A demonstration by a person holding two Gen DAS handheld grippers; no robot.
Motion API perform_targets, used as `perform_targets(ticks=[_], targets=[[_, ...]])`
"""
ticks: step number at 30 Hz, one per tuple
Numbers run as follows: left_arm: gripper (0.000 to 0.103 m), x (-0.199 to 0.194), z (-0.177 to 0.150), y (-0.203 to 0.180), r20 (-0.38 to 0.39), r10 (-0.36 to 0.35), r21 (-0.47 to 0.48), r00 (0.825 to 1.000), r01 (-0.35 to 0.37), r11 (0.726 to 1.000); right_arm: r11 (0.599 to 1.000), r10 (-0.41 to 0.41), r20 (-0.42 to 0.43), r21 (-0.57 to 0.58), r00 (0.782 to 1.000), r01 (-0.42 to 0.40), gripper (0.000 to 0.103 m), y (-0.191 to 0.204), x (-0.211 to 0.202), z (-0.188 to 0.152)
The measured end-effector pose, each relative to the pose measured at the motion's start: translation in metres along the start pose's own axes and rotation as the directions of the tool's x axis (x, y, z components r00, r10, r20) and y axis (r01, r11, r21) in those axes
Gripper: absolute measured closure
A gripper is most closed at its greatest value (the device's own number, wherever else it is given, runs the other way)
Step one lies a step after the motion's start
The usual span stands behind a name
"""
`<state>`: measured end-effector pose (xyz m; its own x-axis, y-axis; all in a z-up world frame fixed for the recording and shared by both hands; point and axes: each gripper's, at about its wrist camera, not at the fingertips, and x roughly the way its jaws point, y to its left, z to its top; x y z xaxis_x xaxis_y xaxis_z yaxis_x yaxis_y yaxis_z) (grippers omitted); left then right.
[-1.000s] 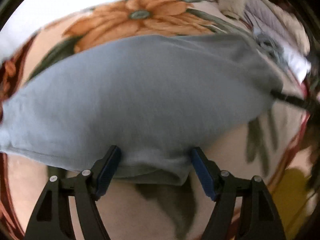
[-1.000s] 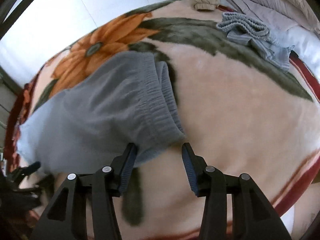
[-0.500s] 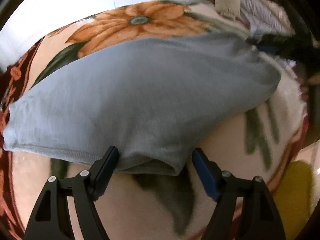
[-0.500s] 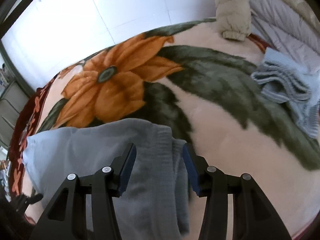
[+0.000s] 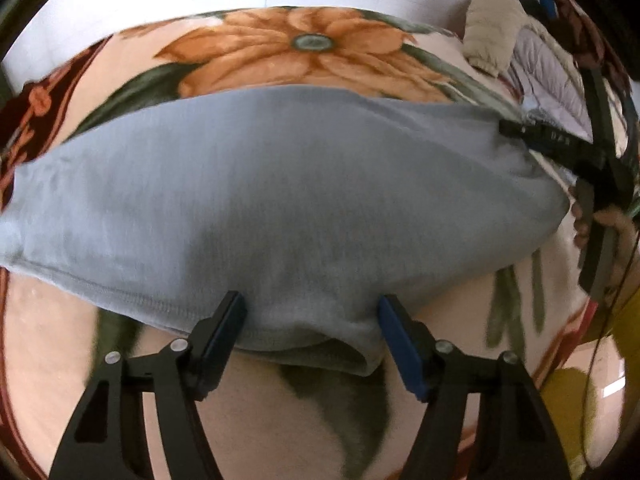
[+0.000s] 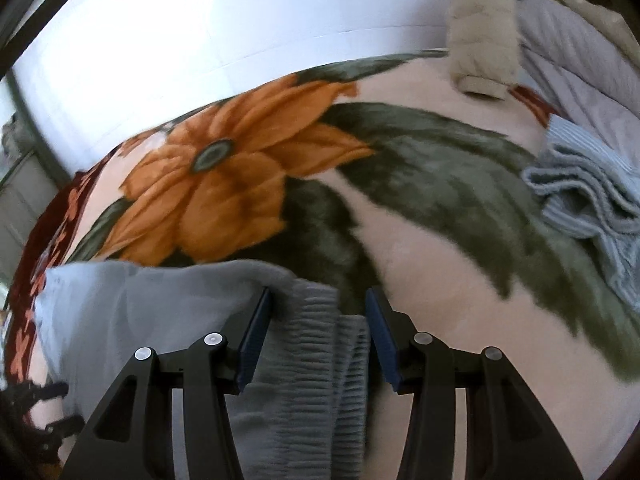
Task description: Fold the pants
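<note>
Fleece, cream with a big orange flower and dark green leaves, covered the bed as a blanket (image 6: 420, 264), and the grey pants (image 5: 280, 208) lay spread flat across it, just below the flower. Beyond the flower sat a beige puffy jacket (image 6: 484, 36) and a pale blue knitted garment (image 6: 592, 208), both well apart from the pants.

The pants looked like soft, light jersey: limp, likely to sag and drag on the pile rather than slide, and nothing about them fragile. The firmest places to take hold appeared to be the stitched hem and the gathered elastic waistband (image 6: 316, 344).

The left gripper (image 5: 312, 312) straddled the hem corner nearest it, its jaws wide and closing, with cloth between them but the pads not yet pressing. The right gripper (image 6: 318, 316) stood over the waistband, jaws about half apart, the ribbed band between them; whether the pads had bitten could not be told.

No brand, label or readable writing showed on the pants; faint marks on the right gripper's arm were illegible.
</note>
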<state>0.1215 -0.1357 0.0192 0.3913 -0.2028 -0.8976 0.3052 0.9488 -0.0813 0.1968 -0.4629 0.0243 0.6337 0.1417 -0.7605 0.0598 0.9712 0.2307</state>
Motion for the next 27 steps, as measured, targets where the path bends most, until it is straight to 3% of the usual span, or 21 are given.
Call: perform_targets(ticks=[5,7,8,9,12,14,17,20,25,27], targets=[[0.030,0.002,-0.004,-0.004,0.000,0.029,0.011,1.000,-0.029,1.000,0.997,-0.001,-0.021,-0.076,1.000,-0.001,0.054,0.007,0.011,0.005],[0.030,0.002,-0.004,-0.006,0.002,0.034,0.014,0.999,-0.034,0.999,0.997,0.015,-0.015,-0.074,1.000,-0.016,0.062,0.008,0.010,0.005],[0.030,0.002,-0.003,-0.005,0.002,0.035,0.014,0.999,-0.035,0.999,0.997,0.022,-0.004,-0.078,1.000,-0.022,0.075,0.009,0.008,0.005],[0.030,0.003,-0.003,-0.005,0.004,0.039,0.017,0.999,-0.039,0.999,0.997,0.016,0.007,-0.078,1.000,-0.015,0.079,0.009,0.005,0.005],[0.030,0.002,-0.004,-0.006,0.004,0.039,0.019,0.999,-0.039,0.999,0.997,0.066,0.078,-0.055,0.995,-0.062,0.080,0.012,-0.019,0.004],[0.030,0.002,-0.004,-0.006,0.004,0.039,0.019,0.999,-0.039,0.999,0.996,0.060,0.126,-0.077,0.990,-0.051,0.081,0.019,-0.034,0.004],[0.030,0.002,-0.004,-0.007,0.004,0.039,0.017,0.999,-0.039,0.999,0.989,-0.079,0.167,-0.110,0.983,0.099,0.081,0.028,-0.047,0.006],[0.030,0.002,-0.005,-0.007,0.003,0.040,0.020,0.999,-0.040,0.999,0.970,-0.181,0.142,-0.137,0.973,0.201,0.081,0.028,-0.033,0.010],[0.030,0.002,-0.004,-0.006,0.003,0.038,0.025,0.999,-0.038,0.999,0.946,-0.261,0.023,-0.195,0.965,0.260,0.080,0.019,0.023,-0.001],[0.030,0.002,-0.003,-0.005,0.001,0.035,0.025,0.999,-0.035,0.999,0.948,-0.264,0.033,-0.175,0.964,0.265,0.080,0.016,0.026,-0.005]])
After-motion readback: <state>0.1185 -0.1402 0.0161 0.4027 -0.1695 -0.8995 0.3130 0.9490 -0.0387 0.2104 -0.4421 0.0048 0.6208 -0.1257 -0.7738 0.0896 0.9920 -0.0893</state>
